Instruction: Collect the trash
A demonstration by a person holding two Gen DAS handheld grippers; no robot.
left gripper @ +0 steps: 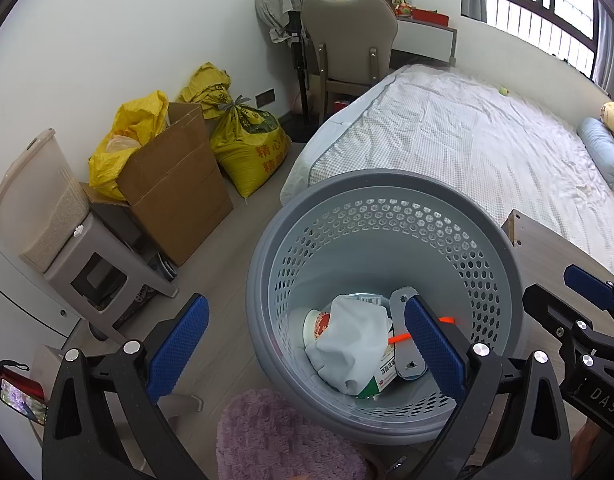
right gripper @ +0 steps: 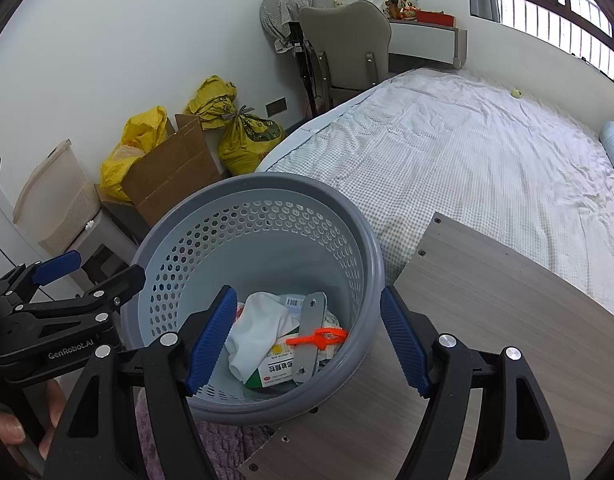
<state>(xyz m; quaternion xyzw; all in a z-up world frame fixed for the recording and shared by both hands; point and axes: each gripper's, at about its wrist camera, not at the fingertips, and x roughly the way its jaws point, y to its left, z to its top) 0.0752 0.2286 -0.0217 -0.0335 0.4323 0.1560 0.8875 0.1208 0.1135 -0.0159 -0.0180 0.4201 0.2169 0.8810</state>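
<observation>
Your right gripper hangs with its jaws spread wide and nothing between them, straddling the near rim of the grey basket: one blue pad sits over the inside, the other outside over the wooden tabletop. Your left gripper is likewise wide apart and holds nothing, with one pad over the basket's interior and the other out over the floor. The trash lies straight ahead and below both, at the bottom of the basket: a white crumpled cloth, a medicine box, a flat metal strip with its long axis running away from you, and an orange plastic piece lying across it. The tabletop appears bare, so the collecting looks largely done. Of the two, your right sits nearer the tabletop.
</observation>
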